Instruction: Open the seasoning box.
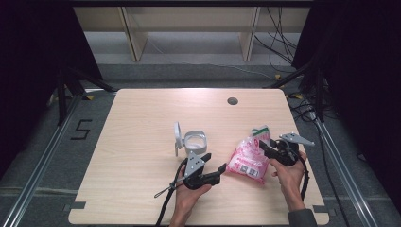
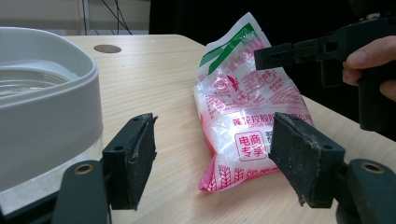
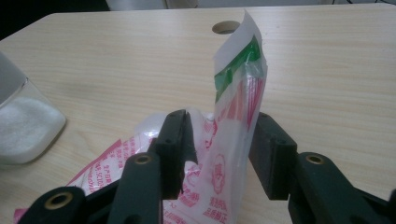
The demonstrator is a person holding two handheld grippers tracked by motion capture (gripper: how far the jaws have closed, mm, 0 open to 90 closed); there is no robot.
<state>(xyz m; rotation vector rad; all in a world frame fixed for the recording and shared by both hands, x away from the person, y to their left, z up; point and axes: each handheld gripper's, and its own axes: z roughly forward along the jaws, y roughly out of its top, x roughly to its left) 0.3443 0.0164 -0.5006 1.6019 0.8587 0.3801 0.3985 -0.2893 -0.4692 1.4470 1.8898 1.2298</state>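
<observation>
A pink and white bag of white granules (image 1: 247,160) with a green strip at its top lies on the table right of centre. Its upper end (image 3: 238,79) stands upright between the jaws of my right gripper (image 3: 222,144), which is open, with a gap on both sides. From the left, my left gripper (image 1: 213,162) points at the bag (image 2: 243,126) and stands open a short way off, holding nothing. A clear container with a grey rim (image 1: 195,141) stands mid-table, its lid tipped up on its left. In the left gripper view the container (image 2: 42,93) is close on the left.
The light wooden table (image 1: 142,123) has a round cable hole (image 1: 232,100) near its far edge. White granules show in the container (image 3: 23,126). Black tripod legs and cables lie on the floor beside and beyond the table. The right gripper (image 2: 327,46) shows past the bag.
</observation>
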